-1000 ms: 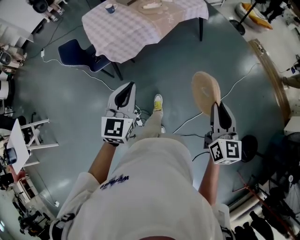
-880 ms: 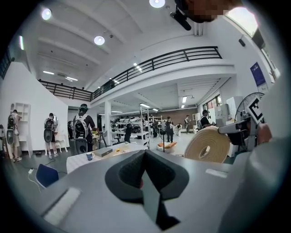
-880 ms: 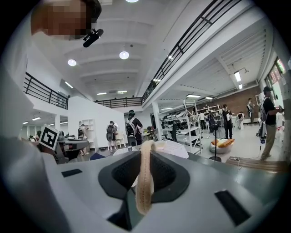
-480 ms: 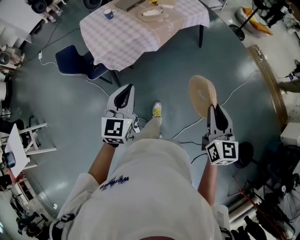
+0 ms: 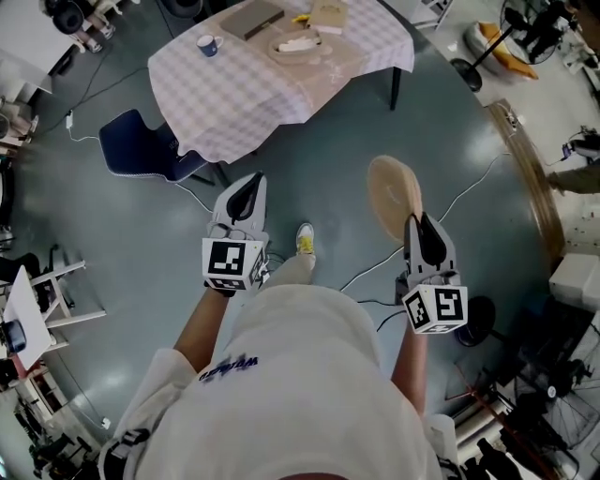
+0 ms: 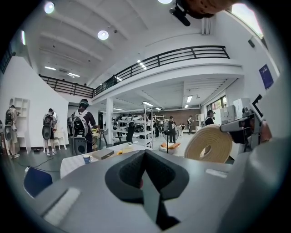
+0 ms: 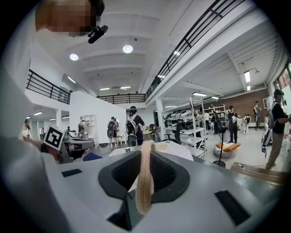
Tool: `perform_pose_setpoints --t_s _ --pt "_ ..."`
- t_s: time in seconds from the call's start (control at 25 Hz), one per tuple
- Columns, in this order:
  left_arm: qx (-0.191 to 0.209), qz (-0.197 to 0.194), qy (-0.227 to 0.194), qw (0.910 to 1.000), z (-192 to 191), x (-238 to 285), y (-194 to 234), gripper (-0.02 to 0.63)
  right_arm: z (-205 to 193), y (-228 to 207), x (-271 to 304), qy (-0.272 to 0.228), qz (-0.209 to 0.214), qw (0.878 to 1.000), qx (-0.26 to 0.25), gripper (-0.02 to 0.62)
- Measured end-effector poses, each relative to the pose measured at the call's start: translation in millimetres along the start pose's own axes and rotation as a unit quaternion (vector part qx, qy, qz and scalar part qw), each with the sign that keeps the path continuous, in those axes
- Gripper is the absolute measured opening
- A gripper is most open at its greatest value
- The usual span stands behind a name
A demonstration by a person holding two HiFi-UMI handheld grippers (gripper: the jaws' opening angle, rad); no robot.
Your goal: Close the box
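Box or book, I cannot tell which: a flat grey-brown slab [image 5: 251,17] lies at the far edge of the table [image 5: 234,103], well apart from both sets of tongs. A checked cloth covers the table, which stands on the grey floor ahead of the person. A second flat tan thing [image 5: 328,14] lies at the same far edge, to the right of the slab, too small to name.

A dark blue chair [image 5: 141,150] stands by the table's near left corner.

A tan tape roll [image 5: 394,197] hangs over the floor, off the table's near right side, upright with its flat face to the head camera. The right gripper [image 5: 413,225] is clamped on the roll's rim, and its own view shows that rim as a pale strip running up between the jaws.

The left gripper [image 5: 251,183] is held level over the floor, beside the right one, its jaws pressed together with nothing between them.

A pale dish [image 5: 295,42] sits on the cloth just nearer than the slab. A blue and white cup [image 5: 206,44] stands near the table's left edge.
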State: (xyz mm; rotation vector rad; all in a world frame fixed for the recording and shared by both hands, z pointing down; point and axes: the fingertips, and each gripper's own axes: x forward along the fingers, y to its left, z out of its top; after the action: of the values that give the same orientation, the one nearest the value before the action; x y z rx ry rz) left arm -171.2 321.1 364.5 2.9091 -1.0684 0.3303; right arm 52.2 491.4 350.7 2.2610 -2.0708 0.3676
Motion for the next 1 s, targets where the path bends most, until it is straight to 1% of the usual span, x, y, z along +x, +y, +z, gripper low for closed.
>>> perform_pose_setpoints --t_s 0.16,0.28,0.48,0.64,0.8,1.0 --pt "-0.009 0.001 -0.01 0.9999 9 27 10 0.003 11 -2 30 0.009 0.011 1.0 -0.011 0.066" --pt "-0.014 0.009 -0.008 0.9998 11 43 23 0.002 22 -2 53 0.012 0.021 0.999 -0.026 0.066" --pt "-0.031 0.033 0.002 0.999 2 64 51 0.003 38 4 89 0.022 0.04 0.997 -0.064 0.066" --pt "-0.041 0.043 0.011 0.9982 -6 83 68 0.002 39 5 118 0.028 0.051 0.996 -0.068 0.066" --pt "-0.043 0.037 0.013 0.9983 -5 108 77 0.002 44 3 146 0.037 0.052 0.995 -0.078 0.066" --pt "-0.043 0.032 0.008 0.9985 3 149 102 0.002 51 -9 189 0.041 0.041 0.996 -0.073 0.066"
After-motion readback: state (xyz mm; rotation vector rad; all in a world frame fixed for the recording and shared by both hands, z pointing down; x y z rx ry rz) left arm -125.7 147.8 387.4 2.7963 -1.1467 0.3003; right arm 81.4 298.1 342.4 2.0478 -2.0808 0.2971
